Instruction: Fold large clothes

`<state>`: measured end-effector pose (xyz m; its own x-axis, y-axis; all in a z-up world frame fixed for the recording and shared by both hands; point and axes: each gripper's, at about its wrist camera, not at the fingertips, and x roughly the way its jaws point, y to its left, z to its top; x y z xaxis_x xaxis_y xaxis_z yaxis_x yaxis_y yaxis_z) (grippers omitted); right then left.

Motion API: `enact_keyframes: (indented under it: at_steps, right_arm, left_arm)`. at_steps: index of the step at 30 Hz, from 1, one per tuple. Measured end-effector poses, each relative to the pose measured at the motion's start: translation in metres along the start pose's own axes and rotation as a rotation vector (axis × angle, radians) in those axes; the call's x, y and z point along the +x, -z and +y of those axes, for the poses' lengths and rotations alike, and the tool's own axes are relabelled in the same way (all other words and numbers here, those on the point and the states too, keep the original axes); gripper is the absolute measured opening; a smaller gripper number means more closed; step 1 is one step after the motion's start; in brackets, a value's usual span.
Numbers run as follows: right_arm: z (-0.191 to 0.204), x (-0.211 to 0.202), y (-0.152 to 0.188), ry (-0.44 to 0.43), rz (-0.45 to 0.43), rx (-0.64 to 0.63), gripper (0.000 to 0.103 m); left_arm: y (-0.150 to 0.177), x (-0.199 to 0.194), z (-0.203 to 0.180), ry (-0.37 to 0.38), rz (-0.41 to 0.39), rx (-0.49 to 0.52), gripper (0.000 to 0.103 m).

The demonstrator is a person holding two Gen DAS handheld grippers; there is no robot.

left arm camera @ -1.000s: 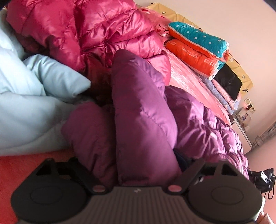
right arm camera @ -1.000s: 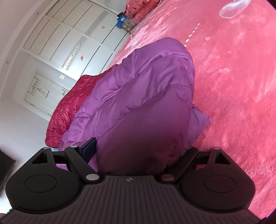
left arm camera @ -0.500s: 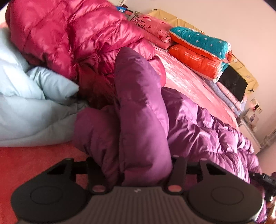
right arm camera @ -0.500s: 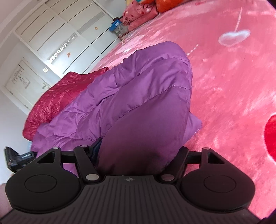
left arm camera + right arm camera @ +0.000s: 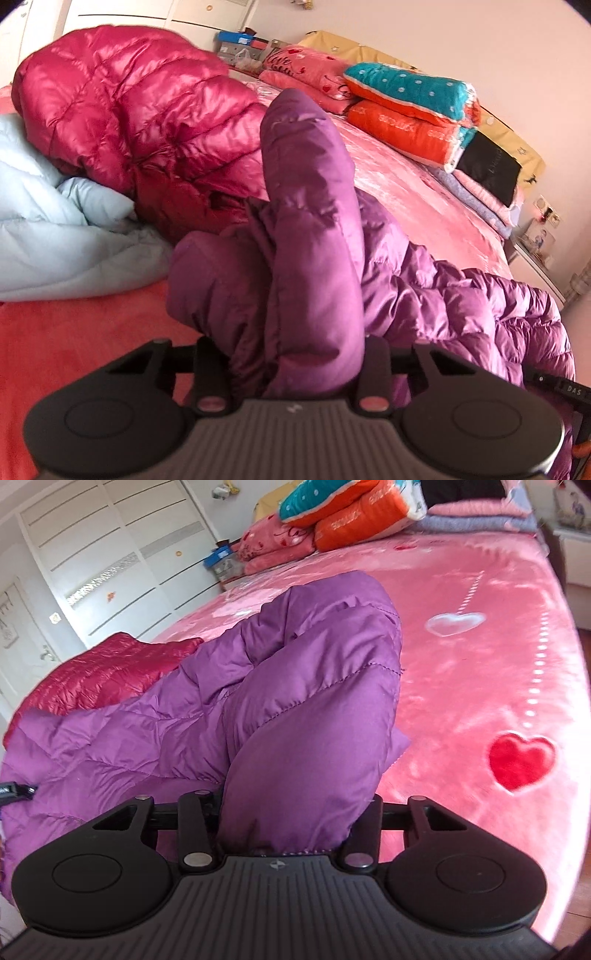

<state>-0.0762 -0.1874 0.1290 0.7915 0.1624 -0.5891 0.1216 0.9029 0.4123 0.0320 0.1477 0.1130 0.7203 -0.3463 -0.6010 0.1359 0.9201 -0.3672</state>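
Left tool (image 5: 291, 373) and right tool (image 5: 286, 834): jaws closing, each pinching a puffy fold of the purple down jacket (image 5: 314, 229). Jacket sprawls over the pink bed (image 5: 480, 672), beside a crimson jacket (image 5: 129, 103). Likely light, squashy, slick-shelled; bunches easily. Better hold at quilted seams or hem.

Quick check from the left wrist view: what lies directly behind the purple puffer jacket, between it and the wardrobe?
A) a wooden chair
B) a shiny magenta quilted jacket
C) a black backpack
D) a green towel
B: a shiny magenta quilted jacket is heaped on the bed just behind the purple puffer jacket, with a pale blue garment beside it.
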Motion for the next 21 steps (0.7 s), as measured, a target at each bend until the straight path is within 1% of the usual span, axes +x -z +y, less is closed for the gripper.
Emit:
enact_keyframes:
  at_steps: [6, 9, 15, 18, 21]
  right_arm:
    - [0.004, -0.033, 0.016, 0.116, -0.035, -0.048, 0.052]
    - [0.004, -0.052, 0.026, 0.159, -0.044, -0.057, 0.052]
    - [0.004, -0.083, 0.046, 0.253, -0.062, -0.085, 0.049]
    - [0.009, -0.097, 0.054, 0.294, -0.082, -0.109, 0.048]
    - [0.009, -0.108, 0.06, 0.334, -0.101, -0.136, 0.047]
  left_arm:
    - [0.021, -0.021, -0.026, 0.028, 0.013, 0.048, 0.036]
    - [0.033, -0.032, -0.039, 0.046, 0.022, 0.072, 0.036]
    - [0.058, -0.056, -0.056, 0.083, 0.034, 0.072, 0.035]
    - [0.066, -0.068, -0.06, 0.105, 0.038, 0.063, 0.035]
    - [0.071, -0.083, -0.068, 0.125, 0.044, 0.082, 0.035]
